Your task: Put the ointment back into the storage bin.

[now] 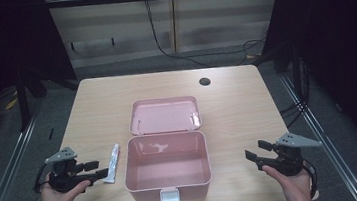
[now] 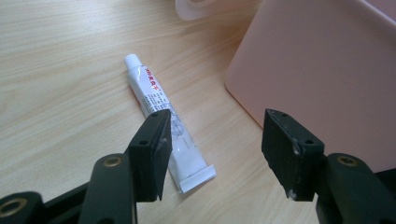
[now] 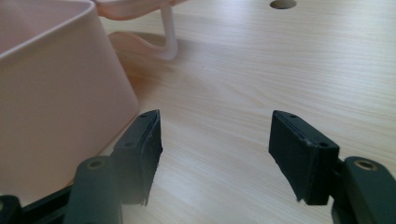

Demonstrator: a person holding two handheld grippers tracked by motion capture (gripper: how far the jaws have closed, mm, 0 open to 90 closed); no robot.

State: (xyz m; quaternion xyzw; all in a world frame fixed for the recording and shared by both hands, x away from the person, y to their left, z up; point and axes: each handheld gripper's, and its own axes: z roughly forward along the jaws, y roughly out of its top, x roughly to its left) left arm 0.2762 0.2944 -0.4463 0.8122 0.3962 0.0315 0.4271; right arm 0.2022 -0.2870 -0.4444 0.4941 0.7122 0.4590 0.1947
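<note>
Tube [image 2: 167,123] flat on the tabletop [image 1: 232,105], just left of the open pink box [image 1: 167,168], cap end away from the person. Left gripper [image 2: 215,149]: jaws apart, empty; its left jaw overlaps the tube's middle in the left gripper view, contact not discernible. Right gripper [image 3: 215,154]: jaws apart, empty, over bare tabletop beside the box's right wall. Tube print too small to read. Box cropped in both gripper views.

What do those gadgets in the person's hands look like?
Each hand holds a black tool: the left gripper and right gripper have two flat black jaws with small screw holes, brass-coloured pivot pins, a grey three-cornered plate on top and a thin black cable. No sleeves are visible.
</note>
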